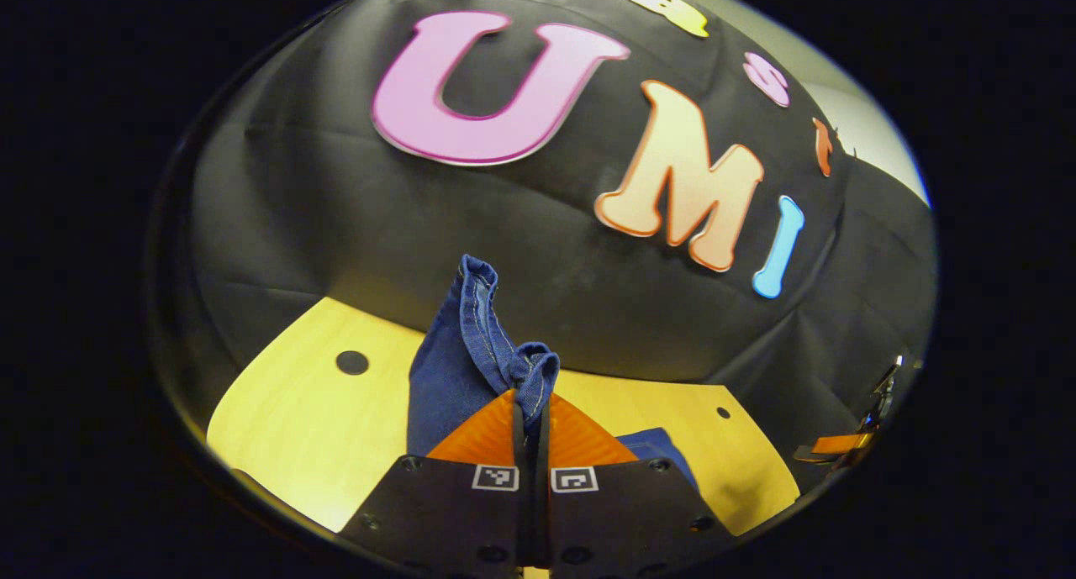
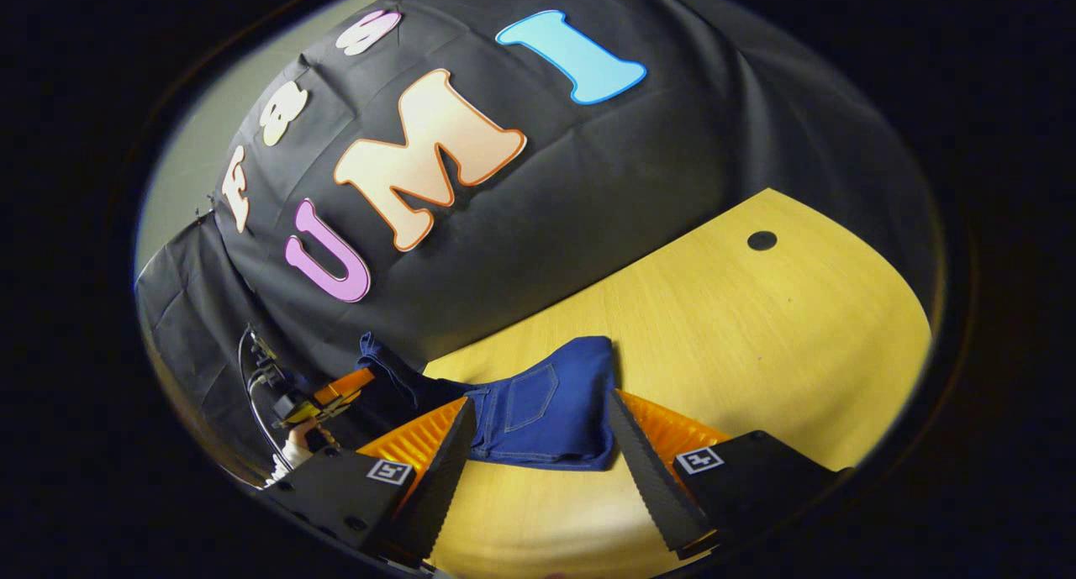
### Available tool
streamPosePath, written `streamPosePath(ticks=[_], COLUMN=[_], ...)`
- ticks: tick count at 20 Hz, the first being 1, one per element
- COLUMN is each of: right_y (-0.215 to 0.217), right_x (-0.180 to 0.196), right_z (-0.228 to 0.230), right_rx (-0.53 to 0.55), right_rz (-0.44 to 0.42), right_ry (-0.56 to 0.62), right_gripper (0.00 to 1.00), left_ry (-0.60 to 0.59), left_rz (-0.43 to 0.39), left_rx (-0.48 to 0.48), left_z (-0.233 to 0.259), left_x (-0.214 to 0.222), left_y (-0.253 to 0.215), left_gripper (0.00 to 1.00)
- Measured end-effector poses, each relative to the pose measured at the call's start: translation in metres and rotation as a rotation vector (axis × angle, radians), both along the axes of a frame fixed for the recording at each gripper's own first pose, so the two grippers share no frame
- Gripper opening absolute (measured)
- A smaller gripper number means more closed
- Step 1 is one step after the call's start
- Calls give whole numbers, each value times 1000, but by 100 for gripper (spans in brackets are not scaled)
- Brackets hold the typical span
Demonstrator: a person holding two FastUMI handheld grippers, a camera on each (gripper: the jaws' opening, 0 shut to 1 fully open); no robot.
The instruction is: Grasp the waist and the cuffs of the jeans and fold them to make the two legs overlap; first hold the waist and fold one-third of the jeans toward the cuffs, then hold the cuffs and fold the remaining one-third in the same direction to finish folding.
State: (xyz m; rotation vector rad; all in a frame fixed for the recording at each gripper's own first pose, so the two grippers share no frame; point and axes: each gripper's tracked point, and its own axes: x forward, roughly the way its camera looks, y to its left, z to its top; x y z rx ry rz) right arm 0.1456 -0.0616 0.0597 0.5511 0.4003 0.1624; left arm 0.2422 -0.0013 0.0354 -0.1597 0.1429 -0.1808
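Note:
The blue jeans [image 2: 546, 411] lie on the yellow wooden table [image 2: 756, 335], with the waist end and a back pocket facing me in the right gripper view. My right gripper [image 2: 540, 401] is open, one finger on each side of that waist end, just above the table. My left gripper [image 1: 531, 411] is shut on a stitched hem of the jeans [image 1: 471, 344], which bunches up above the fingertips. In the right gripper view, the left gripper [image 2: 324, 398] holds that end of the jeans off the table at the far left, with a hand behind it.
The table [image 1: 294, 419] has a round black hole [image 1: 352, 362] near its far edge, and another hole [image 2: 762, 240] at the right in the right gripper view. The black cloth wall [image 2: 588, 184] rises straight behind the table. The right gripper [image 1: 849, 444] shows at the far right.

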Motion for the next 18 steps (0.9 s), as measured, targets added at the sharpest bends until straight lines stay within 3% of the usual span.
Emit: streamPosePath(ticks=[5,11,18], right_y=[-44,-69,-79], right_x=[-5,-12,-15], right_z=[-10,-16,-29], right_rx=[-34,-57,-88], right_rz=[19,30,47], right_ry=[12,18,45], right_gripper=[97,97,98], left_ry=[-1,84,199], left_rz=[-98,-163,-118], left_rx=[72,203,402], left_z=[-11,-85,-179], left_x=[5,8,0], left_y=[-101,-200,-224], left_gripper=[0,0,0])
